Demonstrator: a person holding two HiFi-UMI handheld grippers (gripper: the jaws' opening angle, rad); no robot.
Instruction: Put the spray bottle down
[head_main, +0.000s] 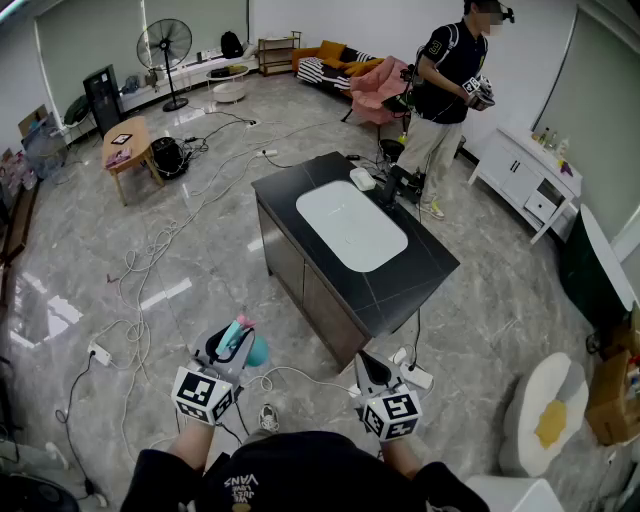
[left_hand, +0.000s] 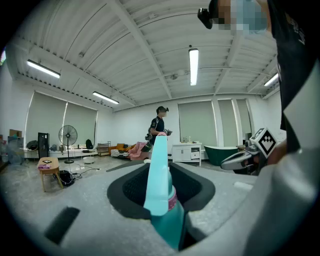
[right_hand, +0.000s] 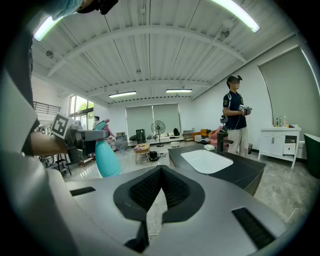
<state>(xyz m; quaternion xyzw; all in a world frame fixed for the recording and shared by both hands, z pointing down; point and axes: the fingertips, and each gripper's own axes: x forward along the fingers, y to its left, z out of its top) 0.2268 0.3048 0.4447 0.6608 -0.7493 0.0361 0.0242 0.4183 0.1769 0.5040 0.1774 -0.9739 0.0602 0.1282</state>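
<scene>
Head view: left tool (head_main: 232, 345) holds the spray bottle (head_main: 250, 348) clear of the floor. The table (head_main: 400, 290) lies well ahead, so there is nowhere to set it yet.
Left gripper view: jaws clamp on the bottle's neck, a carrying grip.
Right gripper view: right tool (right_hand: 159, 171) closed, empty and spare; the bottle is off to its left.

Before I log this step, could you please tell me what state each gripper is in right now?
Left gripper: shut on the spray bottle.
Right gripper: shut, nothing between its jaws.
</scene>
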